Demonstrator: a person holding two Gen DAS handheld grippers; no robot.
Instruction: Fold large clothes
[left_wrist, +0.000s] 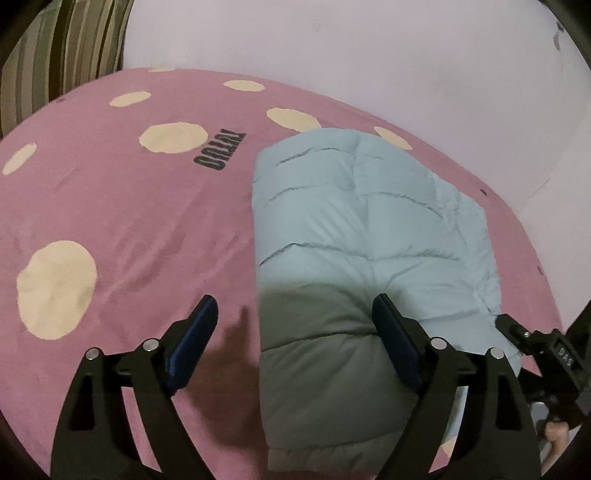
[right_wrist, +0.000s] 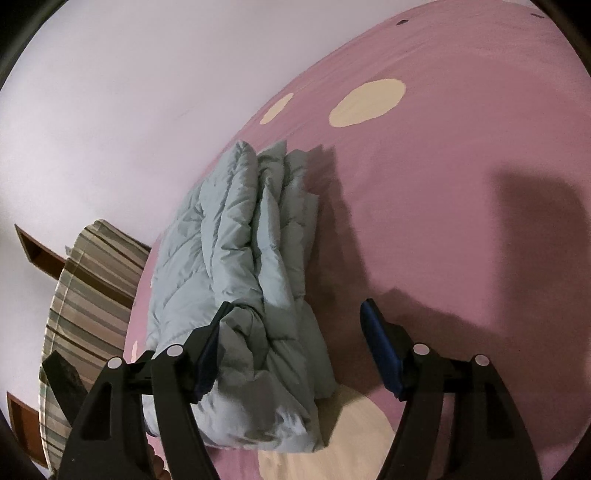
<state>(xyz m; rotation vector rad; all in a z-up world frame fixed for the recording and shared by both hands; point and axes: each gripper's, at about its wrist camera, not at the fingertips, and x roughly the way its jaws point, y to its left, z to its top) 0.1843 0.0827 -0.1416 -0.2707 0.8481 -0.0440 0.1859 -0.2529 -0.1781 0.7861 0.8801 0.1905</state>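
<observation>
A pale blue quilted puffer jacket (left_wrist: 362, 221) lies folded into a thick bundle on the pink bed cover (left_wrist: 129, 229). In the right wrist view the jacket (right_wrist: 236, 258) shows its stacked folded layers from the side. My left gripper (left_wrist: 293, 314) is open and empty, hovering over the jacket's near left edge. My right gripper (right_wrist: 295, 321) is open and empty, its left finger against the near end of the bundle. The right gripper's body also shows at the right edge of the left wrist view (left_wrist: 532, 343).
The bed cover has cream dots (left_wrist: 55, 288) and black lettering (left_wrist: 221, 151). A striped pillow (left_wrist: 62, 48) lies at the bed's head, also in the right wrist view (right_wrist: 88, 295). A white wall (left_wrist: 369, 55) runs along the far side of the bed.
</observation>
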